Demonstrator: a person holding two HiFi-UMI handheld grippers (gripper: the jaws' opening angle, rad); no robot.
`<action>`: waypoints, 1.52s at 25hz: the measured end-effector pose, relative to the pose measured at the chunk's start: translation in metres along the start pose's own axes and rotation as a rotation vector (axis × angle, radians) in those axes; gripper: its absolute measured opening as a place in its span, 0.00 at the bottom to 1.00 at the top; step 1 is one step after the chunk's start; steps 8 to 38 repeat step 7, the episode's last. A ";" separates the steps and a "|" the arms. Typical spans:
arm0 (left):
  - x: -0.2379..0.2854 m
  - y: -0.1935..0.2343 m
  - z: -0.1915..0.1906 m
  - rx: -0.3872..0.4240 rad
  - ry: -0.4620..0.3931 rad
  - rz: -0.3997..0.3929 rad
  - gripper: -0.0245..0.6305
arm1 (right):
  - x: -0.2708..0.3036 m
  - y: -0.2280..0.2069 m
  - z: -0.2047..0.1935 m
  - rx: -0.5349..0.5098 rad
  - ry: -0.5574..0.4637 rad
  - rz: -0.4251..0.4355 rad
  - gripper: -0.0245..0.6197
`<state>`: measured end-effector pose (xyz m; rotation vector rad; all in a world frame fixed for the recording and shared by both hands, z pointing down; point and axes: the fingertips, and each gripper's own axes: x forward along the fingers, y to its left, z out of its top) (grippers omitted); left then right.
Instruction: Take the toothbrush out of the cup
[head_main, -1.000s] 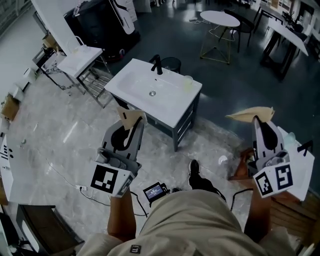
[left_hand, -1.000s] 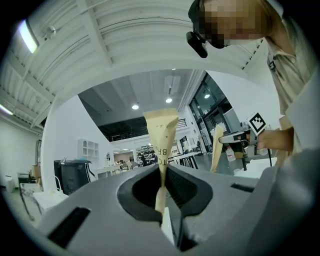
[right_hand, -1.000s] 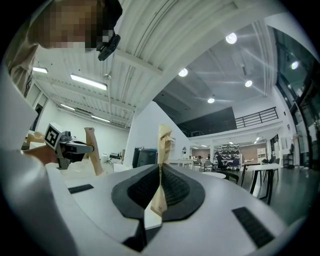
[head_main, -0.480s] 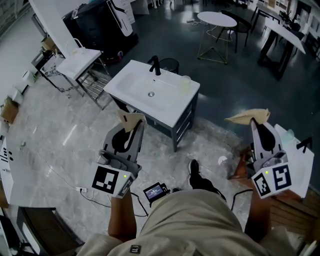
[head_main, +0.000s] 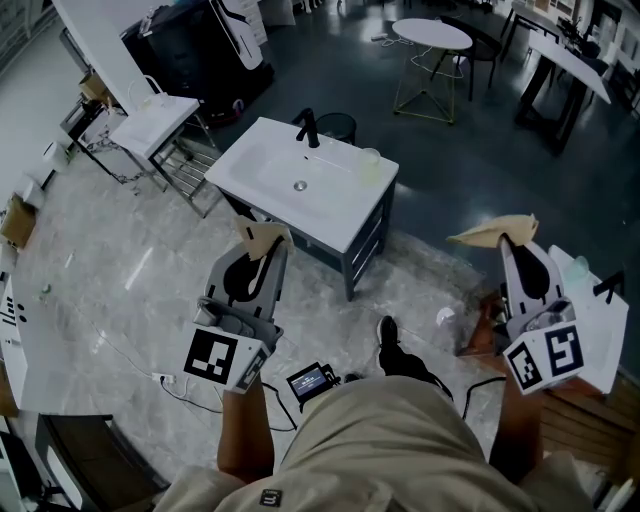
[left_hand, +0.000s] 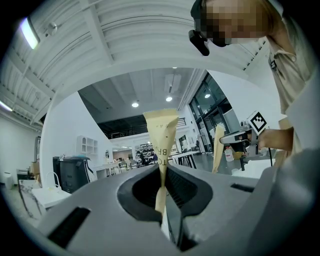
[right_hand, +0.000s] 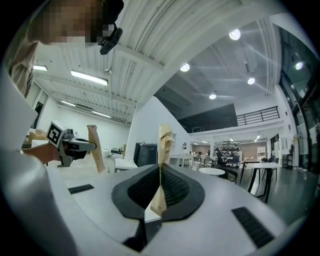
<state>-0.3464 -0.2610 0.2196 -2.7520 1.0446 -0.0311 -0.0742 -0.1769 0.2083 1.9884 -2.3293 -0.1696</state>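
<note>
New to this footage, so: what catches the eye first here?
A white washbasin stands mid-floor ahead of the person, a pale cup on its far right corner. Nearer, the left tool and right tool are each shut on a tan paper strip.

Matt tan paper (left_hand: 161, 131), glossy white washbasin (head_main: 258, 168)

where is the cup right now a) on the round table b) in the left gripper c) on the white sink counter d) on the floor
c: the cup stands on the sink counter, to the right of the black faucet.
</note>
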 end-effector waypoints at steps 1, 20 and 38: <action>0.001 0.000 -0.001 0.000 0.000 0.000 0.09 | 0.000 0.000 -0.001 0.000 0.001 0.000 0.05; 0.011 0.003 -0.007 -0.007 0.016 -0.003 0.09 | 0.009 -0.006 -0.004 0.003 0.006 -0.001 0.05; 0.011 0.003 -0.007 -0.007 0.016 -0.003 0.09 | 0.009 -0.006 -0.004 0.003 0.006 -0.001 0.05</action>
